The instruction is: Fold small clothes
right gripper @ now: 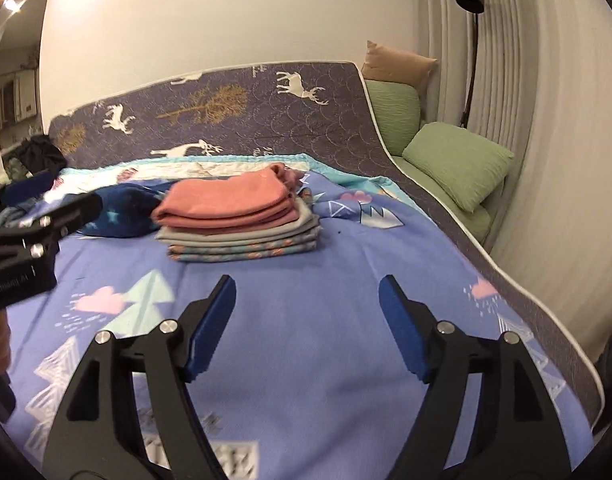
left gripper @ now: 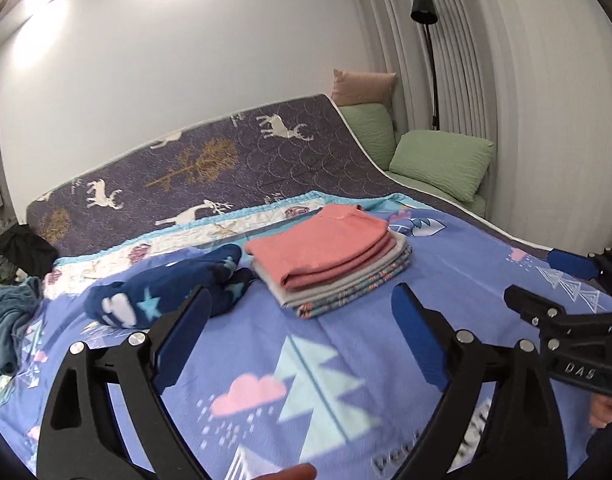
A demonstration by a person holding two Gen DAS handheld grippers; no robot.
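A neat stack of folded clothes (left gripper: 330, 260) lies on the blue patterned bedspread (left gripper: 265, 380), with a salmon-pink garment on top, grey and patterned pieces below. The same stack of folded clothes (right gripper: 237, 216) shows in the right wrist view. Left of it lies a crumpled navy garment with stars (left gripper: 169, 288), also the navy garment (right gripper: 121, 208) beside the stack. My left gripper (left gripper: 301, 312) hangs open above the bedspread, short of the stack, nothing between its blue pads. My right gripper (right gripper: 306, 296) is open too, empty, nearer than the stack.
A purple deer-print mattress cover (left gripper: 225, 160) rises behind the bedspread. Green pillows (left gripper: 442, 160) and a beige cushion (left gripper: 362, 88) lie at the far right by a black floor lamp (left gripper: 426, 40) and curtains. Dark clothes (left gripper: 13, 252) pile at the bed's left edge.
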